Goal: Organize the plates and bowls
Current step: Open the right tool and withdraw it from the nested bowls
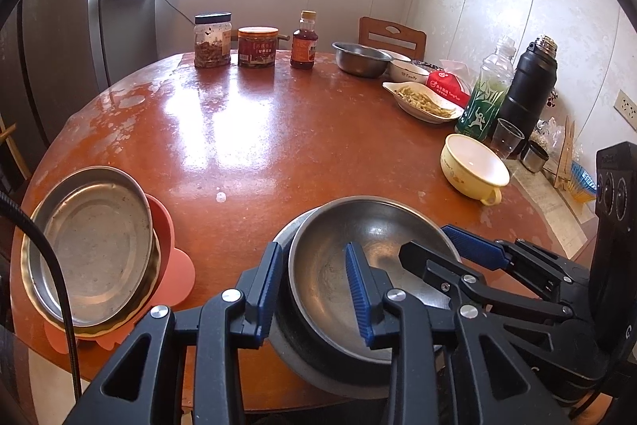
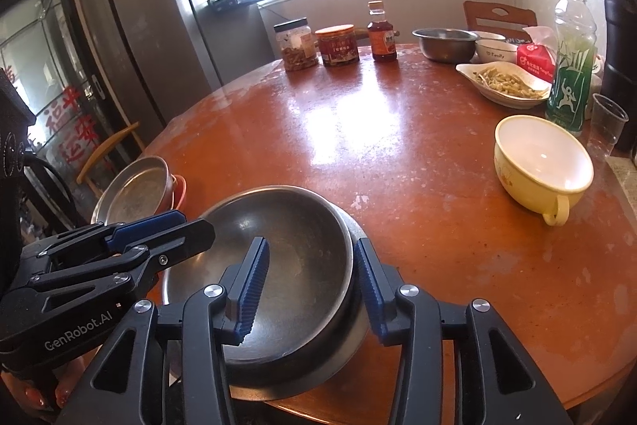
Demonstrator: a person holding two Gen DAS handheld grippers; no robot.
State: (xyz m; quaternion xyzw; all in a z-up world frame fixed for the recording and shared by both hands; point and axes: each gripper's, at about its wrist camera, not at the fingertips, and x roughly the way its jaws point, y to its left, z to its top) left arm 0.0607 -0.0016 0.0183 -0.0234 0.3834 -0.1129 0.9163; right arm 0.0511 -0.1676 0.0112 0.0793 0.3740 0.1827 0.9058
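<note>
At the near edge of the tabletop (image 1: 247, 130) a steel bowl (image 1: 358, 265) sits nested in a wider steel dish (image 2: 358, 329), tilted a little inside it. Both grippers straddle its rim from opposite sides. The left gripper (image 1: 314, 293) has one finger outside the wall and one over the hollow, apart and not pressing. The right gripper (image 2: 314, 289) stands the same way on the other side, fingers apart with the rim between them. Judging by this, the bowl is being taken or let go at two points so it stays level; which of the two cannot be told.

To the left a steel plate (image 1: 91, 249) leans on a gold-rimmed dish atop a pink mat (image 1: 175, 265), so one stack seems already begun there. To the right a yellow cup-bowl (image 1: 473, 166) stands alone, likely still to be sorted. Farther back, near the wall, are another steel bowl (image 1: 360, 58), a white bowl (image 1: 408, 70), a plate of food (image 1: 422, 102), jars (image 1: 235, 42), bottles and a flask (image 1: 525, 86).
</note>
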